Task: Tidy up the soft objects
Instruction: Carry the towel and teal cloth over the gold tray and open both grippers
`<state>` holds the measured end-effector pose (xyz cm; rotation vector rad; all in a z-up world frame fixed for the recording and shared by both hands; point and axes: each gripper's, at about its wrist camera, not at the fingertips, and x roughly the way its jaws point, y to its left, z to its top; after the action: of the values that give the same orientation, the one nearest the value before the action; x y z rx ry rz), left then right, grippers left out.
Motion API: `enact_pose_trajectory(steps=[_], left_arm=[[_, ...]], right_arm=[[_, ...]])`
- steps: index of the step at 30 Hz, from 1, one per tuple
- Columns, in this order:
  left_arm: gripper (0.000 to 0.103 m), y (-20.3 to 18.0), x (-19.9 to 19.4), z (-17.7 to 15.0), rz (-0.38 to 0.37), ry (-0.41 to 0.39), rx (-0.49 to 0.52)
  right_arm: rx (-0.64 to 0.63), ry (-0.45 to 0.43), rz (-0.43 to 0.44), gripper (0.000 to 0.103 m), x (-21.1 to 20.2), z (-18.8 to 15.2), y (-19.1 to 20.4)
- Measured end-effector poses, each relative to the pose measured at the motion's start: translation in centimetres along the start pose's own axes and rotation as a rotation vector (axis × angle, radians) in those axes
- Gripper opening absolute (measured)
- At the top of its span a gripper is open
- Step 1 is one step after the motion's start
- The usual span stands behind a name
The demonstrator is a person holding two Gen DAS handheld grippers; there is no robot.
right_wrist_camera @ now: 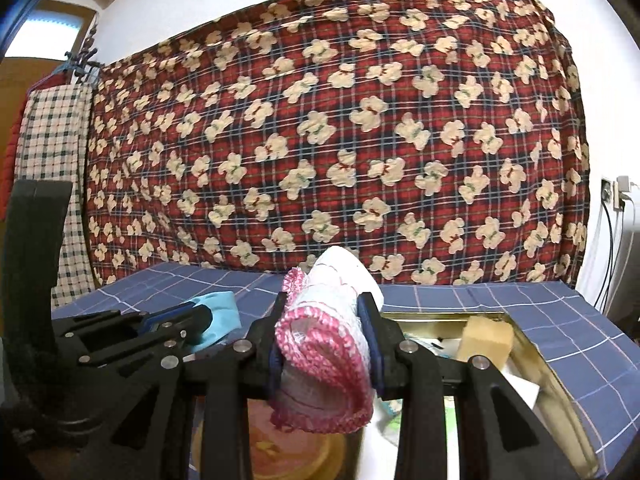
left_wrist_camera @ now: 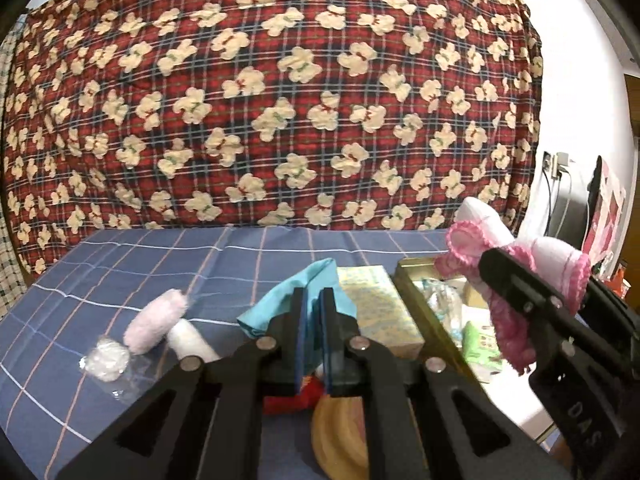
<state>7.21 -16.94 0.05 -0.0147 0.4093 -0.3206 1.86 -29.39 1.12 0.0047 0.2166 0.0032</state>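
Both claws are busy over the blue checked bedsheet (left_wrist_camera: 120, 264). Left gripper (left_wrist_camera: 312, 304) is clenched tight on a thin turquoise cloth (left_wrist_camera: 288, 300), which sticks up past its fingertips. Right gripper (right_wrist_camera: 326, 312) clamps a rolled white cloth with pink crochet edging (right_wrist_camera: 328, 320), held above the open gold box (right_wrist_camera: 532, 340) at the right. On the sheet to the left lie a fluffy pink roll (left_wrist_camera: 154, 320), a white roll (left_wrist_camera: 190, 338) touching it, and a crumpled plastic wrapper (left_wrist_camera: 106, 360).
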Motion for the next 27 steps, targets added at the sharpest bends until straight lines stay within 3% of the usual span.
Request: enact_pose_trajectory(steps=[15,27], left_arm=[[0.004,-6.5,0.8,2.9,-0.149,0.041,0.058],[0.004,-11.9,4.5,3.4,-0.283,0.209,0.093]], right_arm=[[0.051,0.035,-0.105,0.036,-0.2,1.5,-7.3],[0.101,0.155,-0.169,0.036,1.1,1.0,-12.8]])
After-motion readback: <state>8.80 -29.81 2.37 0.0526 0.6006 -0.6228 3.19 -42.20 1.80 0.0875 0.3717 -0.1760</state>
